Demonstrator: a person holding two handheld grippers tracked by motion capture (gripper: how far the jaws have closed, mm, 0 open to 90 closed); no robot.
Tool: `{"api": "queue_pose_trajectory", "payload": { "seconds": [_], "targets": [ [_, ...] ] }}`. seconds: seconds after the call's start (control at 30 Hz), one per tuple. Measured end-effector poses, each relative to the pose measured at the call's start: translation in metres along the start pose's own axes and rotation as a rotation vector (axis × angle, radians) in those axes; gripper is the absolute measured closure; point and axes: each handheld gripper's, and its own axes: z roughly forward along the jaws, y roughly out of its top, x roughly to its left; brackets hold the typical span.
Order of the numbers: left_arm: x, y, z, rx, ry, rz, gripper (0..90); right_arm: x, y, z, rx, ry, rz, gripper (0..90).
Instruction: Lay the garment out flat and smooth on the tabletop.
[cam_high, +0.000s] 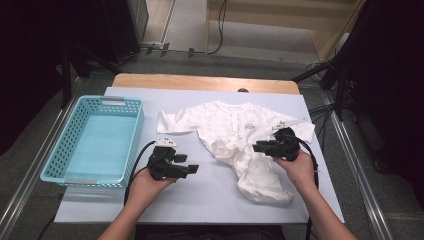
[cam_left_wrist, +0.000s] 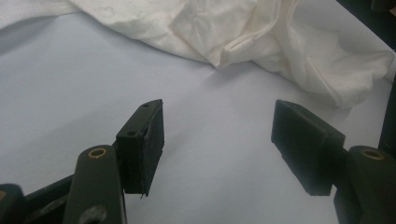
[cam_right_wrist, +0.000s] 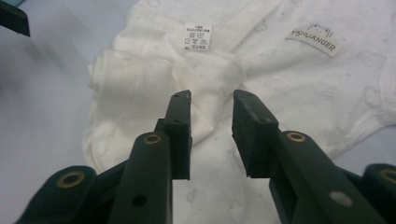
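Centrally on the surface (cam_high: 210, 195) lies the white baby garment (cam_high: 235, 132). Right gripper (cam_high: 262, 147) hovers over it, jaws slightly apart, empty; left gripper (cam_high: 192, 170) waits nearby, jaws wide.

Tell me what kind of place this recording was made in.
Probably a lab or studio set up for recording, not a home. A table under a pale sheet stands on grey carpet, dark tripod legs and cables surround it, and just a white baby garment and a turquoise basket lie on it.
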Motion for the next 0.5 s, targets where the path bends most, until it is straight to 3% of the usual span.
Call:
{"api": "queue_pose_trajectory", "payload": {
  "seconds": [0.13,0.5],
  "targets": [
    [0.0,0.001,0.002,0.0,-0.006,-0.001,34.7,0.009,-0.003,-0.009,-0.03,0.0,-0.028,58.4],
    [0.001,0.008,0.008,0.0,-0.029,0.007,34.7,0.032,-0.01,-0.006,0.001,0.04,-0.042,50.4]
  ]
}}
